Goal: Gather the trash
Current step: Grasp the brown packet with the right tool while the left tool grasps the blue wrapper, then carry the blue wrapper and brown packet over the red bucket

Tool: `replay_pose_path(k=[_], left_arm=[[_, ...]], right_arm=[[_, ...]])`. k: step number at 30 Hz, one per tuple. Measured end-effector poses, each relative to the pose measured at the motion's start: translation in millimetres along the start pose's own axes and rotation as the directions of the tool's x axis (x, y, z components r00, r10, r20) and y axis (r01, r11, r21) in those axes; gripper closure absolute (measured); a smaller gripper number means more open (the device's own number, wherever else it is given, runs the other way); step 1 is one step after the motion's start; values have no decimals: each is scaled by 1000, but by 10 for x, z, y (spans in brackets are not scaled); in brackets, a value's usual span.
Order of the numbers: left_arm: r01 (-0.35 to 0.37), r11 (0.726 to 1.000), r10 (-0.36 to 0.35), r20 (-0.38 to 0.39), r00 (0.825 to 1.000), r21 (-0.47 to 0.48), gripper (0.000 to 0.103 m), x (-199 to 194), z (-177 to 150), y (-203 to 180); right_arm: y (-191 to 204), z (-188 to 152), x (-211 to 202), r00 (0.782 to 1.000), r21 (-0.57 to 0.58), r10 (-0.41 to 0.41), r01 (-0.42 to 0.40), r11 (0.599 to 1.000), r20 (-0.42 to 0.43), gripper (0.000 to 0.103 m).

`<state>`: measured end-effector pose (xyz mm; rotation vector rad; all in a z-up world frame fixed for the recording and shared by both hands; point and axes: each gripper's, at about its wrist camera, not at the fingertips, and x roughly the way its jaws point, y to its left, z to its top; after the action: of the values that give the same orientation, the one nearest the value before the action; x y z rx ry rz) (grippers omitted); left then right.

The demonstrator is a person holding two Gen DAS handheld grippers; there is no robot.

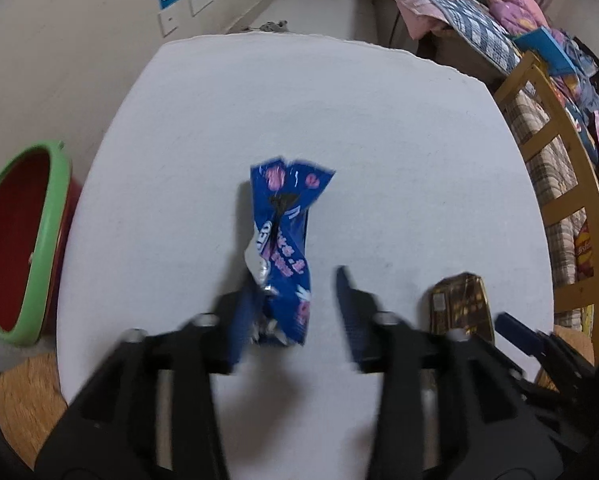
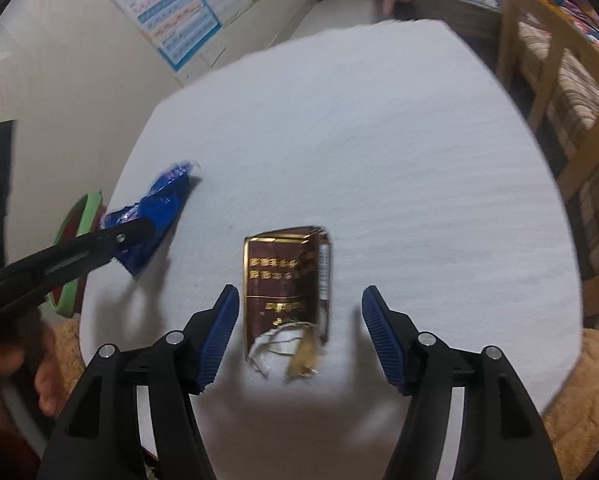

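Observation:
A crumpled blue snack wrapper with pink print sits on the white round table. My left gripper is open around its near end: the wrapper rests against the left finger and a gap shows before the right one. In the right wrist view that gripper reaches in from the left over the wrapper. A torn brown packet with gold lettering lies flat between the fingers of my right gripper, which is open and touches neither side. The packet also shows in the left wrist view.
A red bin with a green rim stands off the table's left edge. A wooden chair and a bed piled with blankets are on the right. Woven matting lies below the table's near edge. A person's hand is at lower left.

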<state>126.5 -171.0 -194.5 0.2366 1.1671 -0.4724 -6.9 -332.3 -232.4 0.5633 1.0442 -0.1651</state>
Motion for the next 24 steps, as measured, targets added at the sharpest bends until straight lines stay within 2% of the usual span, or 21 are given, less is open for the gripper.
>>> replay_pose_path(k=[1,3,5,11,16,18,20,23,24], left_arm=[[-5,1000,5,6,1000,-8,59,-23,-22,22],[-11,1000,12,20,1000,-20,51,-64,-33,41],[-19,1000,20,47,999,-23,44,-121,-39,68],[-55,998,56,65,996,-27,38,-63,97,133],[-80,997,80,-4,997,-1,39,265,186,126],[-80,997,80,-34,996,-18,64,376,184,135],[-58,997,56,-56,997,-45,77,429,140,151],[-53,998,52,-53,997,-26,87,386,81,99],[-64,998,63,-49,997,-3,87,347,66,69]], right_arm=[[41,5,56,1000,-14,-6,6,1000,-11,41],[90,4,127,999,-35,-12,11,999,-31,56],[97,0,124,999,-37,-18,17,999,-32,57],[57,-31,19,999,-37,3,-4,999,-34,57],[83,-64,10,999,-35,1,-3,999,-41,55],[94,-72,-4,999,-41,-3,1,999,-33,54],[127,-91,1,999,-49,-11,9,999,-37,54],[149,-92,34,999,-65,-25,22,998,-47,57],[148,-101,31,999,-65,-27,24,998,-45,58]])
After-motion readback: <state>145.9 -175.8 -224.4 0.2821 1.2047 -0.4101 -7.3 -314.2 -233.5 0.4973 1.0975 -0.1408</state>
